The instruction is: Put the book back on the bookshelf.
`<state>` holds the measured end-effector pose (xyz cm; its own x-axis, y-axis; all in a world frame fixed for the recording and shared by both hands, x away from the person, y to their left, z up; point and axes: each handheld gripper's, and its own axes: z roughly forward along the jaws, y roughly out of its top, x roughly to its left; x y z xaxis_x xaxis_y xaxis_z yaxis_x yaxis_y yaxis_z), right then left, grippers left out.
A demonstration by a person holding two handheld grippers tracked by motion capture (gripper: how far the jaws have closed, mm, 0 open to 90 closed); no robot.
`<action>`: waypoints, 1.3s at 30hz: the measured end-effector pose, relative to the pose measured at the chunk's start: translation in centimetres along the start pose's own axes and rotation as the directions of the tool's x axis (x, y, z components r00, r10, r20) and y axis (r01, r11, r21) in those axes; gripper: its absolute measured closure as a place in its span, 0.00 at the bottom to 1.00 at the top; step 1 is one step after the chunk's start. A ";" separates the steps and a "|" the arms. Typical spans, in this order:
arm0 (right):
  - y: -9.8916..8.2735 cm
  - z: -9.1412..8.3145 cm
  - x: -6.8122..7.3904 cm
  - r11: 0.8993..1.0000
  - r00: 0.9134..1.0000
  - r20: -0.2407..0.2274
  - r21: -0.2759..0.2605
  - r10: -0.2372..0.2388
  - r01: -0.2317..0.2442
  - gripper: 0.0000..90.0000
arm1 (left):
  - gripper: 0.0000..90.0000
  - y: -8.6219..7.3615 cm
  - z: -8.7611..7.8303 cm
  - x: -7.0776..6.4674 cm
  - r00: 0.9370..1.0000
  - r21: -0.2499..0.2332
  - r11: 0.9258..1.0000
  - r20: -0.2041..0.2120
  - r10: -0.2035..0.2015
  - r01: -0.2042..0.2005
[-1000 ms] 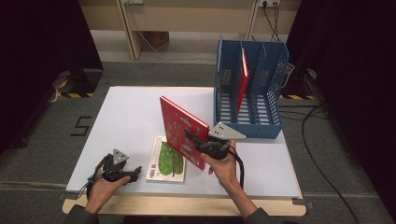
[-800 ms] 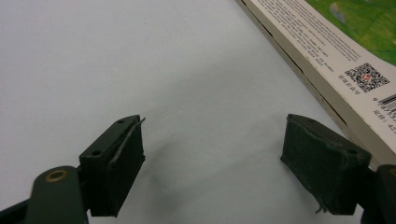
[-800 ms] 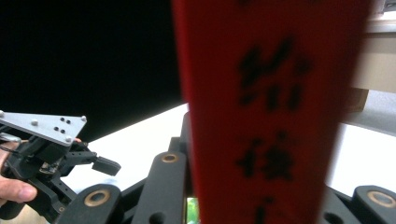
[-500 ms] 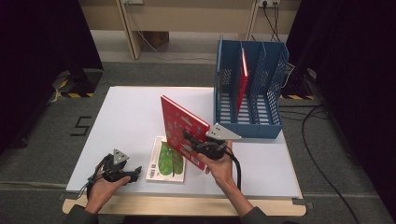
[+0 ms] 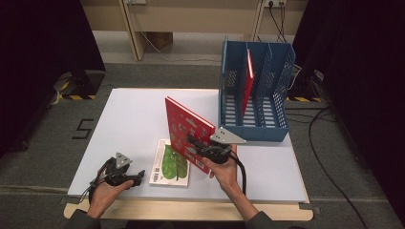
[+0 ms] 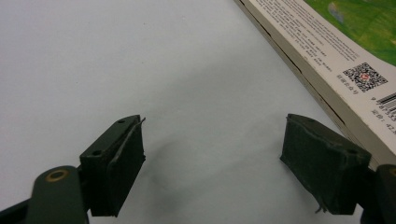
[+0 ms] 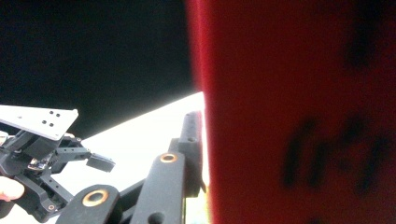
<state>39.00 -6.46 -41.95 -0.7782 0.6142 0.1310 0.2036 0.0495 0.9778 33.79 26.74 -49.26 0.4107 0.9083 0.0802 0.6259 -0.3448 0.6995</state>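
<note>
My right gripper is shut on a red book, holding it upright and tilted above the white table. Close up in the right gripper view, the red book blocks the right side, with one black jaw pressed against its cover. A green-covered book lies flat on the table just below the raised one. My left gripper rests open near the table's front left; in the left gripper view its pads stand wide apart beside the green-covered book.
A blue file rack with several slots stands at the table's right rear, holding another red book upright. Dark curtains flank both sides. Cables run along the floor on the right.
The red book in my right gripper has shifted slightly, standing a little more upright. My left gripper has stayed put.
</note>
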 end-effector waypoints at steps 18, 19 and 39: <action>-1.1 0.4 -0.1 1.000 1.000 0.008 0.003 -0.017 0.017 0.86 | 0.22 0.0 0.0 -0.1 1.000 -0.002 1.000 0.004 -0.003 0.003; -1.1 0.4 0.0 0.999 0.999 0.021 0.000 -0.032 0.032 0.87 | 0.22 0.0 0.0 0.0 1.000 -0.002 1.000 0.005 -0.004 0.004; -0.6 -0.1 -0.5 0.999 0.999 0.002 -0.015 -0.033 0.033 0.88 | 0.22 0.0 -0.2 0.2 1.000 -0.008 1.000 0.000 -0.008 0.008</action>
<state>39.20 -6.88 -42.59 -0.7830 0.6142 0.0987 0.1692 0.0576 0.9839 33.75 26.97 -49.11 0.4055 0.9111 0.0740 0.6242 -0.3352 0.7058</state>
